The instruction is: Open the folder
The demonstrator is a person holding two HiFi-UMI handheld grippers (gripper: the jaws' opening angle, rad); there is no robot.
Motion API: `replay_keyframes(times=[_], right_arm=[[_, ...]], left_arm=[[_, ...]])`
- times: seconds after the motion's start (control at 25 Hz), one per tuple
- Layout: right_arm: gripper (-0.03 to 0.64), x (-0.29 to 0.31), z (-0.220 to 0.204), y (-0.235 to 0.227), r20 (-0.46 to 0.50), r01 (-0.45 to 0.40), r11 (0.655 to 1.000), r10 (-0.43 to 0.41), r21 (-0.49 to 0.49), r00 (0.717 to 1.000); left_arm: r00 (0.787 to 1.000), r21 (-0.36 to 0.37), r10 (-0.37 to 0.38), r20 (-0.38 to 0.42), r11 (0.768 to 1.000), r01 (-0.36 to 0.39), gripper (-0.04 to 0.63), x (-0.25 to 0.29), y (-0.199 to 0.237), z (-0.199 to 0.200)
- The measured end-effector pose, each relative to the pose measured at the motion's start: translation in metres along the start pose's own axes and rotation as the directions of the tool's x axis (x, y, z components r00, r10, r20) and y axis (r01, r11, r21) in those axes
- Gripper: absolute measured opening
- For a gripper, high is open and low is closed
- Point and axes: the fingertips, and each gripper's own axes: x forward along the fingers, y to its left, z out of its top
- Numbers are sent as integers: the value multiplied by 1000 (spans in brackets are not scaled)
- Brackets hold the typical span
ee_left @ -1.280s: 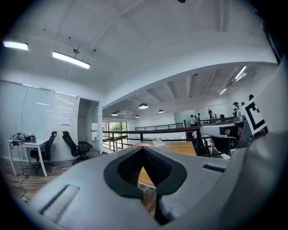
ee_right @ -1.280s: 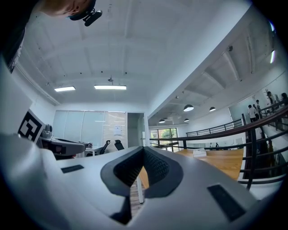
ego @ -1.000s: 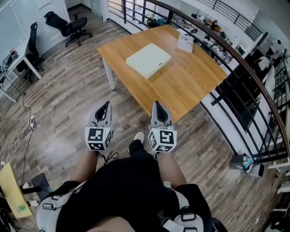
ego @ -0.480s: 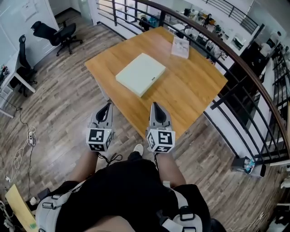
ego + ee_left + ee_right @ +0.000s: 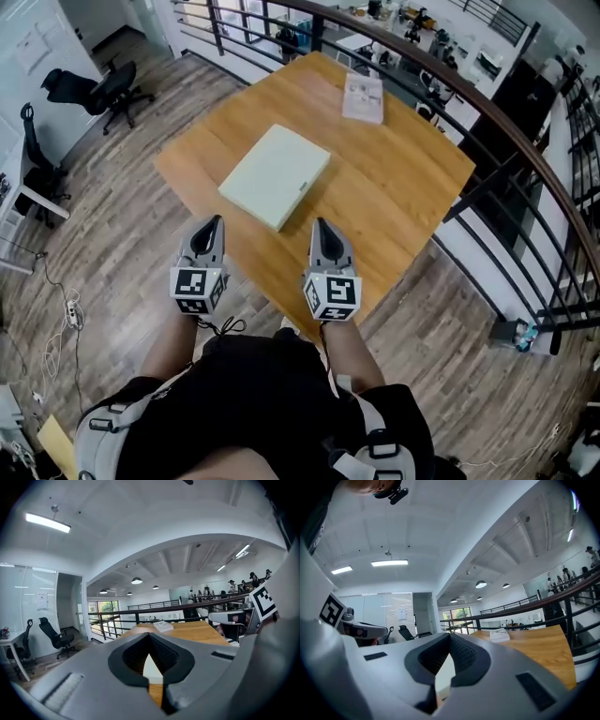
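The person has walked up to the tabletop point(image 5: 394, 178). A moment ago it was farther off, and now its near edge is right under the tongs. The folder point(image 5: 275, 175) has not moved. It lies flat and shut in the middle of the tabletop, pale and square, a little way ahead of both tongs. The left tongs point(image 5: 215, 223) are pressed together with nothing in them. They point at the near left side of the folder but do not touch it. The right tongs point(image 5: 320, 226) look pressed together too, and they are empty as well. They hang over the wood just beside the folder's near corner. A small white booklet point(image 5: 364, 97) sits far back by the railing point(image 5: 487, 112), well apart from the folder. So the walk is nearly done, but the real job has not begun, because the cover is still down. I think the tongs must next reach the folder, and one of them must spread to catch the edge of the cover and lift it.
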Motion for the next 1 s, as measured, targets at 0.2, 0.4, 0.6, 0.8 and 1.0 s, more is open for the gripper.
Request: replay_keyframes(times=[0.2, 0.4, 0.6, 0.8, 1.0], right_arm=[[6, 15, -6, -14, -14, 57, 998, -57, 6, 998], [6, 16, -6, -19, -7, 119, 993, -119, -13, 993], [6, 20, -10, -7, 14, 226, 974, -225, -36, 974], [5, 27, -16, -4, 23, 324, 945, -323, -55, 946], [6, 29, -17, -4, 30, 431, 902, -430, -27, 902]], left_arm=[[998, -16, -51, -22, 999, 50, 2, 30, 12, -4], [996, 5, -87, -13, 996, 87, 2, 47, 25, -5], [979, -24, -205, 1, 979, 204, 2, 68, 47, -18], [948, -23, -314, 54, 949, 316, 2, 98, 57, -18], [910, 69, -414, 30, 909, 411, 2, 122, 60, -19]])
